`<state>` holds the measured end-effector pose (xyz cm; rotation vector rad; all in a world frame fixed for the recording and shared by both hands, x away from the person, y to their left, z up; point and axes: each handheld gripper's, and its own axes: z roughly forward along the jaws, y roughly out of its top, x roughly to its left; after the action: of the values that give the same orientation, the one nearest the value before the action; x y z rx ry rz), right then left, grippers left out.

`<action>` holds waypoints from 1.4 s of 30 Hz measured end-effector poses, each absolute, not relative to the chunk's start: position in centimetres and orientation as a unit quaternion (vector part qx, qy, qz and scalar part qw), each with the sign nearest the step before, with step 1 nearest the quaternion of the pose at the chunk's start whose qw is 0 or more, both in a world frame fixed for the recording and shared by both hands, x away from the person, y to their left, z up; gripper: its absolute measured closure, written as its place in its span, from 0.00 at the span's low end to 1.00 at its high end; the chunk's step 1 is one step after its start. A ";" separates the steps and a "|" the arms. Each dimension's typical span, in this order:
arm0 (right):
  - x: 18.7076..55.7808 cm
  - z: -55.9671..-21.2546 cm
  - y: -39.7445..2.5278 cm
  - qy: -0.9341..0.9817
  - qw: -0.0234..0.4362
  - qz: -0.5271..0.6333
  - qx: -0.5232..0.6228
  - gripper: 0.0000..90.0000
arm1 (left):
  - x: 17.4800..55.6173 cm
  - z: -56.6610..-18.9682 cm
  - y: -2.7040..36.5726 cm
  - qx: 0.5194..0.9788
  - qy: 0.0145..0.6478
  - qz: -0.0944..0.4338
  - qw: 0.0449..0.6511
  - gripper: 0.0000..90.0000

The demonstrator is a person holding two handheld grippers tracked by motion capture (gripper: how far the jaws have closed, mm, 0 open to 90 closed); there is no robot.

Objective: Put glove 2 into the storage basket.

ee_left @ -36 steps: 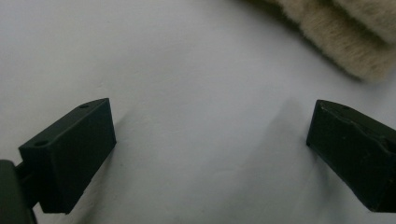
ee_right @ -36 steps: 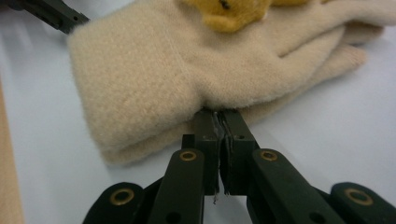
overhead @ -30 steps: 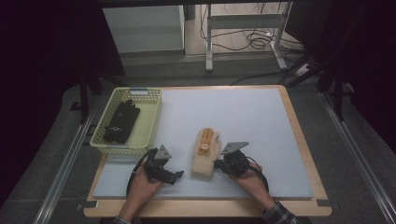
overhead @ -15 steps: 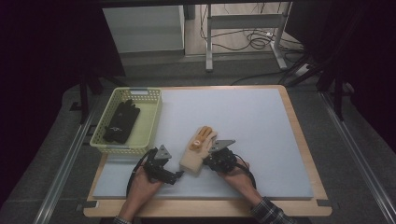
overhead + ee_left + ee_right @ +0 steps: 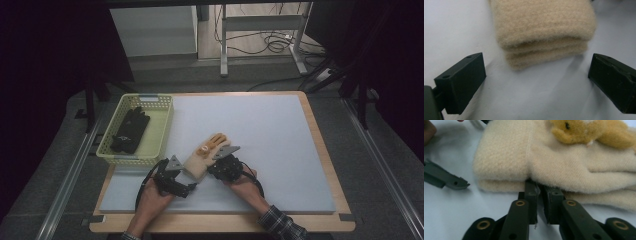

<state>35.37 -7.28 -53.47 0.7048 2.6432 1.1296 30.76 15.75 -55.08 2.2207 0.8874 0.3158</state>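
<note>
Cream fleece makes up the pair of gloves [image 5: 202, 156], which lies on the pale blue mat [image 5: 270, 135] near the person's edge of the table, a little left of centre, with its orange-yellow fingertips pointing far and right. The two gloves are stacked one on the other; the left gripper view shows the cuff end [image 5: 544, 37] as layered folds resting on the mat.

The right gripper [image 5: 220, 167] sits just right of the gloves, and in the right gripper view [image 5: 539, 191] its jaws are nearly closed, pinching the lower edge of the stack where the cuff meets the palm. A small orange-yellow plush patch [image 5: 596, 132] shows on the top glove.

The left gripper [image 5: 176, 181] lies just beside the near-left end of the gloves. Its jaws stand wide apart, one at each side of its own view, with the cuff end between and slightly beyond them, not touching either.

At the far left of the mat stands a yellow-green basket [image 5: 162, 127] with a black glove [image 5: 129, 129] lying inside it, well apart from both grippers.
</note>
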 end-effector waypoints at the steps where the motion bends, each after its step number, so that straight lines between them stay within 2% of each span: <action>1: 35.3 -53.4 -7.4 0.890 0.091 0.379 0.237 0.85 | 30.8 -55.1 15.7 0.860 0.344 0.122 0.357 0.02; 6: 35.1 -52.9 -8.5 0.889 0.098 0.380 0.235 0.79 | 30.8 -55.1 15.7 0.860 0.344 0.122 0.357 0.02; 10: 35.2 -52.1 -11.0 0.879 0.120 0.384 0.255 0.67 | 30.8 -55.1 15.7 0.860 0.344 0.122 0.357 0.01; 11: 35.2 -52.1 -11.0 0.879 0.120 0.384 0.255 0.67 | 30.8 -55.1 15.7 0.860 0.344 0.122 0.357 0.02; 12: 35.3 -51.7 -12.0 0.875 0.127 0.386 0.262 0.57 | 30.8 -55.1 15.7 0.860 0.344 0.122 0.357 0.01; 14: 35.3 -51.4 -13.0 0.873 0.124 0.388 0.268 0.49 | 30.8 -55.1 15.7 0.860 0.344 0.122 0.357 0.01; 15: 35.3 -51.4 -13.0 0.873 0.124 0.388 0.268 0.49 | 30.8 -55.1 15.7 0.860 0.344 0.122 0.357 0.01; 16: 35.4 -51.2 -13.8 0.872 0.124 0.387 0.272 0.43 | 30.8 -55.1 15.7 0.860 0.344 0.121 0.357 0.02; 18: 35.3 -51.1 -14.6 0.873 0.126 0.383 0.274 0.37 | 30.8 -55.1 15.7 0.860 0.345 0.121 0.357 0.02; 19: 35.3 -51.1 -14.6 0.873 0.126 0.383 0.274 0.37 | 30.8 -55.1 15.7 0.860 0.345 0.121 0.357 0.02; 20: 35.3 -51.1 -15.4 0.871 0.128 0.384 0.277 0.31 | 30.8 -55.1 15.7 0.860 0.345 0.121 0.357 0.02; 21: 35.3 -51.1 -15.4 0.871 0.128 0.384 0.277 0.31 | 30.8 -55.1 15.7 0.860 0.345 0.121 0.357 0.02; 24: 35.3 -51.3 -16.9 0.867 0.124 0.386 0.289 0.21 | 30.8 -55.1 15.7 0.860 0.345 0.121 0.357 0.02; 31: 35.1 -52.4 -19.4 0.867 0.144 0.366 0.306 0.11 | 30.8 -55.1 15.7 0.859 0.346 0.121 0.357 0.02; 42: 35.2 -53.3 -21.2 0.862 0.151 0.350 0.334 0.07 | 30.7 -55.1 15.7 0.860 0.347 0.121 0.354 0.02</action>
<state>35.18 -21.20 -53.34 0.9584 2.4750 1.0056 30.75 15.70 -55.05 2.2232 0.8961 0.3125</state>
